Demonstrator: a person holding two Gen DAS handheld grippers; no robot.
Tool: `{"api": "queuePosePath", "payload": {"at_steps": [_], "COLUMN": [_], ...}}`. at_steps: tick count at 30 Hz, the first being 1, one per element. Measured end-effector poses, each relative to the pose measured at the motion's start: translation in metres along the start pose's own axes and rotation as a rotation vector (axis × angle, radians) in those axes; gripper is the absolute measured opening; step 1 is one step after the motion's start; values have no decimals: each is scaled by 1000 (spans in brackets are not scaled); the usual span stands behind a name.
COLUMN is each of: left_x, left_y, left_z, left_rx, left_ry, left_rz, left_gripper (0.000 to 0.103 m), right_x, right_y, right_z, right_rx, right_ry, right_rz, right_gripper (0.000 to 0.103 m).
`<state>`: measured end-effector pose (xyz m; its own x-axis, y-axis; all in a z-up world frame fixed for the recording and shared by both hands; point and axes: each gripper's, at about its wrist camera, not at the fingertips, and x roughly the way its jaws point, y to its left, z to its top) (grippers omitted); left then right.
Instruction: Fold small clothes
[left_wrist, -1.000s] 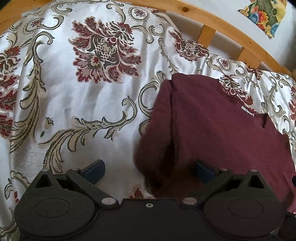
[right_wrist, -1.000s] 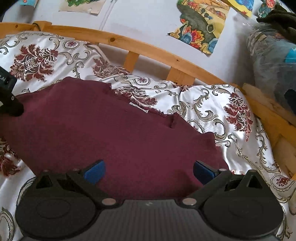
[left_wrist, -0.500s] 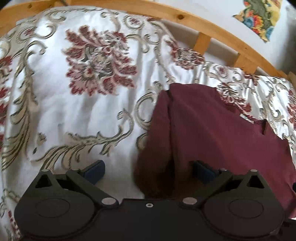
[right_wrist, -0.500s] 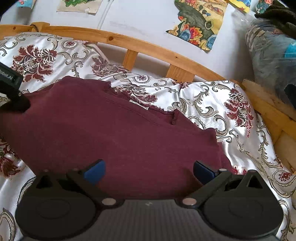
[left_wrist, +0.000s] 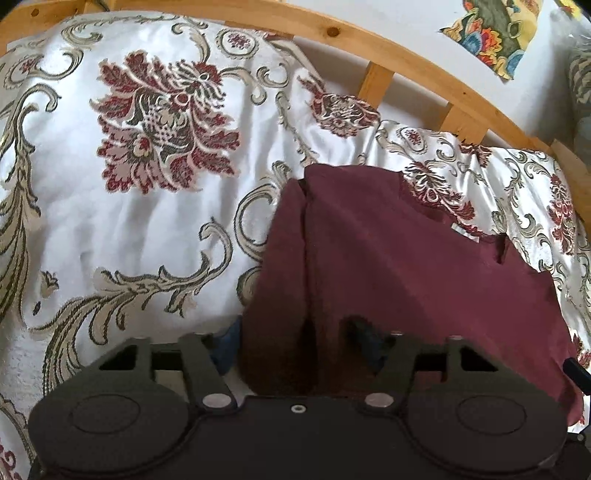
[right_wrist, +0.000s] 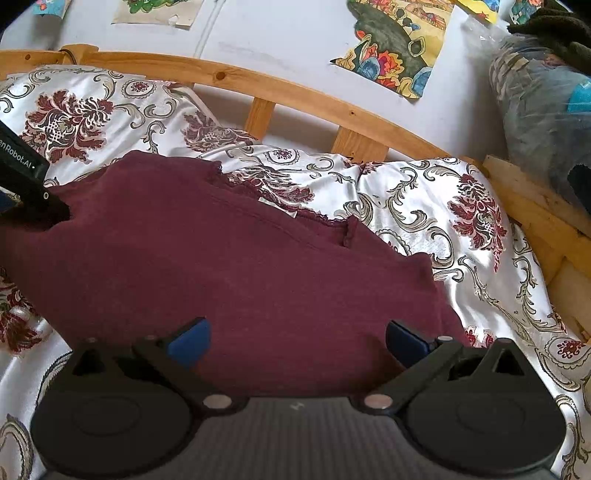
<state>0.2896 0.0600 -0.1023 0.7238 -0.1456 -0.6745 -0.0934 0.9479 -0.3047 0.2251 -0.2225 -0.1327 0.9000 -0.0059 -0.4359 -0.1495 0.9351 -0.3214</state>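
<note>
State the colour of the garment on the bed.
Dark maroon garment, plain; clearest in the right wrist view.

left tongs (left_wrist: 295, 343) – 2 fingers narrowed, pinching cloth | right tongs (right_wrist: 295, 341) – fingers spread wide, gripping nothing

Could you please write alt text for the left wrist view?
The left gripper has its fingers closing around a bunched edge of a maroon garment lying on a floral satin bedspread. A wooden bed rail curves behind.
</note>
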Motion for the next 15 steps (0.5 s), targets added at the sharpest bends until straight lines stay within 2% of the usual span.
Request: {"api": "queuePosePath", "payload": {"at_steps": [5, 7, 12, 15], "left_x": [-3, -6, -18, -31], "left_y": [-7, -9, -18, -33], "left_z": [-1, -1, 1, 7], "left_rx": [40, 48, 78, 137], "left_ry": [-22, -39, -99, -156], "left_rz": [4, 6, 25, 19], "left_gripper": [26, 19, 13, 12], "right_x": [0, 0, 0, -3], "right_y": [1, 1, 1, -4], "right_z": [1, 2, 10, 17], "right_rx": [-6, -13, -68, -94], "right_ry": [1, 5, 29, 50], "right_rz": [-3, -4, 6, 26], "right_gripper": [103, 103, 103, 103]}}
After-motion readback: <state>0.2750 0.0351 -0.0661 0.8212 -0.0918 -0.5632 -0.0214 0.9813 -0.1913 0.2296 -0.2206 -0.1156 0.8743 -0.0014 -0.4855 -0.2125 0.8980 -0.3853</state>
